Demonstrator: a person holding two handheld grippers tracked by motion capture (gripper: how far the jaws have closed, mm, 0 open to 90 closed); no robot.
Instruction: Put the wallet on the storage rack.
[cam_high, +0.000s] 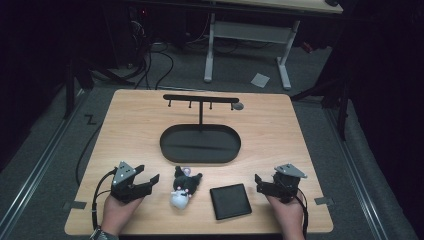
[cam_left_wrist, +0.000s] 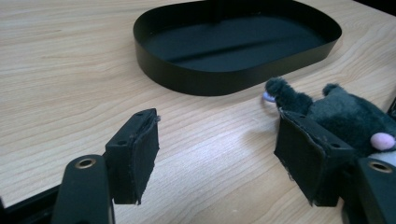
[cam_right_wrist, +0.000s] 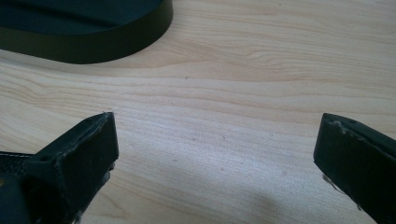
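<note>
We are holding left gripper (cam_high: 148, 181) just left of plush toy (cam_high: 183, 186), jaws gaping, empty | right gripper (cam_high: 260, 182) right of toy, past black wallet (cam_high: 230, 201), jaws likewise | toy lying on surface (cam_high: 280, 135) near oval tray (cam_high: 200, 144)

The tray (cam_high: 200, 143) sits at the centre of the table (cam_high: 130, 120), with the hook stand (cam_high: 201, 101) rising from its upper edge. Below it, toward the bottom of the frame, the plush toy (cam_high: 183, 187) lies left of the wallet (cam_high: 230, 201). The left gripper (cam_high: 145, 180) rests lower left, just beside the toy; the right gripper (cam_high: 261, 184) lower right, near the wallet.
</note>
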